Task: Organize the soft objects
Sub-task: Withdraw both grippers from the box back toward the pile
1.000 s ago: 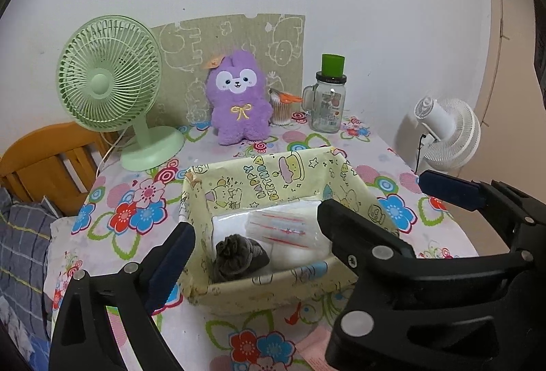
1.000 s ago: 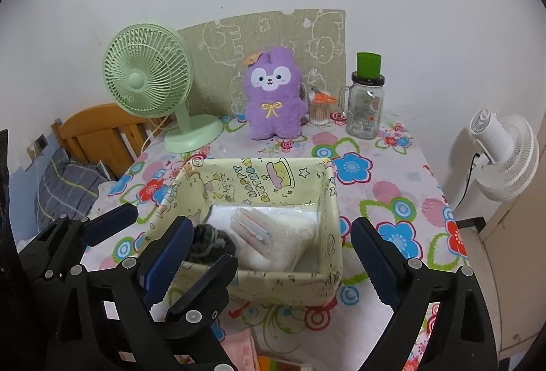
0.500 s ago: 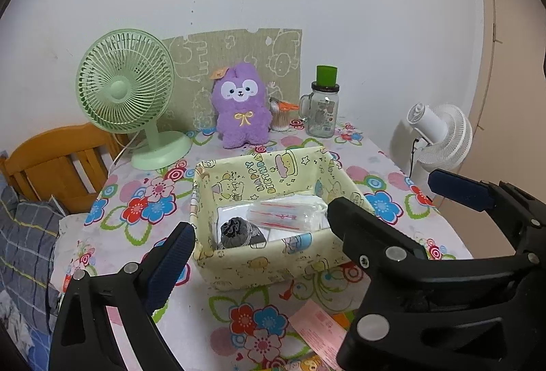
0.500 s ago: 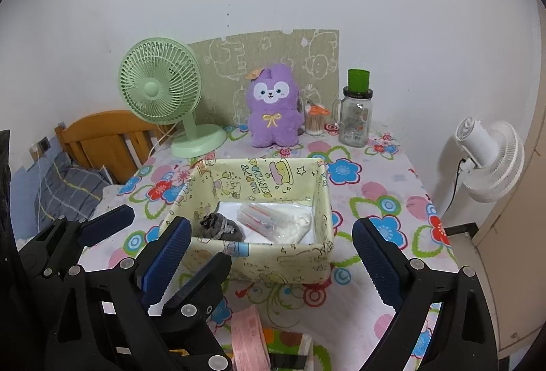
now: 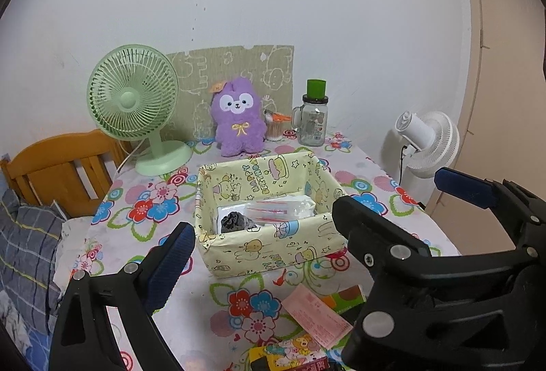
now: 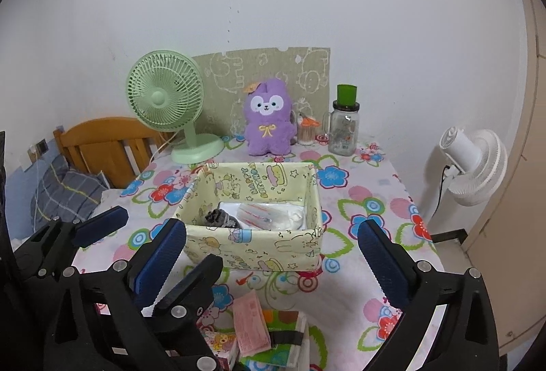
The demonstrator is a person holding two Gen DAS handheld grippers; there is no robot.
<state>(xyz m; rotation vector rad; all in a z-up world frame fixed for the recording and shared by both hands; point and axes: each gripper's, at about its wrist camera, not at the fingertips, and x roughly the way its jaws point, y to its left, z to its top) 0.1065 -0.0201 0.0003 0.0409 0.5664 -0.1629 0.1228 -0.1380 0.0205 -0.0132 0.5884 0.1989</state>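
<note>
- Inside the yellow box (image 6: 252,243) at mid-table, a rolled grey sock (image 6: 220,218) and clear-wrapped white packs (image 6: 269,216) are sitting.
- Both grippers, right gripper (image 6: 271,246) and left gripper (image 5: 262,233), are hanging wide and empty, the right's jaws having just been opening.
- The purple plush (image 6: 269,118) is looking unsorted at the far edge.

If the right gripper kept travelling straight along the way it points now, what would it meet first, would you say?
Most likely the near wall of the yellow cartoon-print box, which sits between the open right gripper fingers' line; depth is uncertain, so it might clear the rim.
</note>
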